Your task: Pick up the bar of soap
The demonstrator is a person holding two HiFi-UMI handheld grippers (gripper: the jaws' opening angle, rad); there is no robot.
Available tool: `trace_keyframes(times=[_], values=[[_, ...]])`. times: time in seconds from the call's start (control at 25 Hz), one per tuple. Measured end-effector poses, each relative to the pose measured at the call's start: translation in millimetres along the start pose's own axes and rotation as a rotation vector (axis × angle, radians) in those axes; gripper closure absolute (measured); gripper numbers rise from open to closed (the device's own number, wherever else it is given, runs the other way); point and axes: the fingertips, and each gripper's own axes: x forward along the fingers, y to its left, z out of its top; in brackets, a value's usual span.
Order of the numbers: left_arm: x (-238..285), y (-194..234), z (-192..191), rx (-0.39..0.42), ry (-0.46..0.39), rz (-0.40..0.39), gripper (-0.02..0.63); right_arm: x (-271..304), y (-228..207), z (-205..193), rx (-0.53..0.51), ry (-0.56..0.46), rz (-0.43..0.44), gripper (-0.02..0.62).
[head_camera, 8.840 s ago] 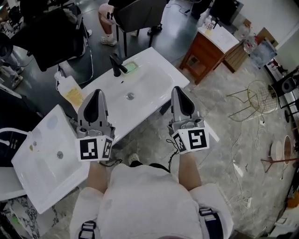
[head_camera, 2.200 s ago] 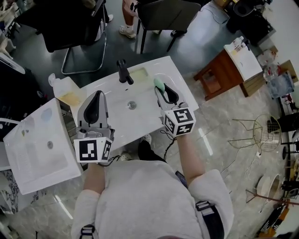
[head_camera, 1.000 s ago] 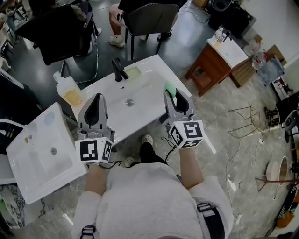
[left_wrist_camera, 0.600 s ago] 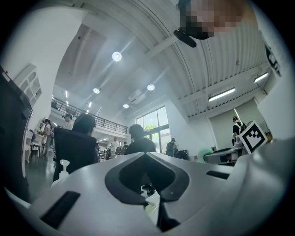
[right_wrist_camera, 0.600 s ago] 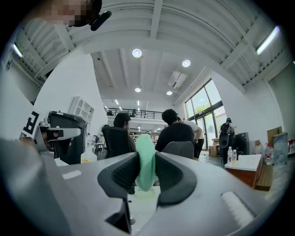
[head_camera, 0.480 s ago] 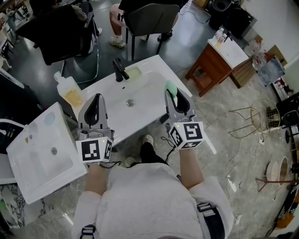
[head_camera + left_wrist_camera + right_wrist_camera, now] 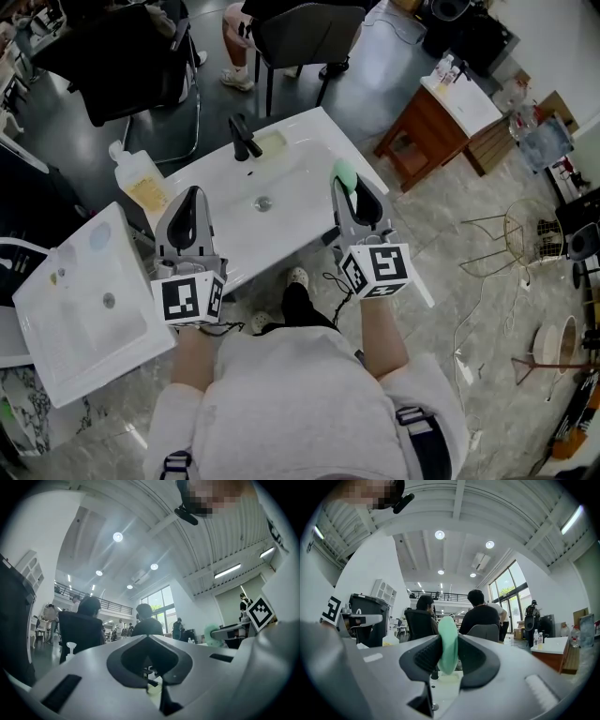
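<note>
My right gripper [image 7: 345, 181] is shut on the pale green bar of soap [image 7: 344, 173] and holds it in the air over the right end of the white sink [image 7: 298, 214]. In the right gripper view the soap [image 7: 446, 620] stands on edge between the ribbed pads, its top sticking out past the jaws. The left gripper view shows the soap [image 7: 212, 635] far to the right. My left gripper [image 7: 195, 191] hovers by the sink's left front corner, its jaw tips together and nothing in them. A greenish soap dish [image 7: 273, 142] lies beside the black faucet [image 7: 244, 139].
A pump bottle of yellow liquid [image 7: 140, 180] stands left of the sink. A second white basin [image 7: 58, 330] lies at the left. Black chairs [image 7: 302, 22] and a seated person's legs are behind the sink. A wooden cabinet [image 7: 424, 128] stands to the right, with wire frames [image 7: 518, 225] on the floor.
Early on the right gripper was empty; by 2.2 s ago it held the green soap. In the last second both grippers have barely moved.
</note>
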Motion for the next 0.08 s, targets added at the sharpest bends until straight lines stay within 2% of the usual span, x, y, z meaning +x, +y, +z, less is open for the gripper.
trace_keyframes(times=[0.08], values=[[1.2,2.3,-1.6,-0.006,0.003,0.001,0.598,2.0,1.0,-0.6,-0.002,-0.001,0.0,0.479]])
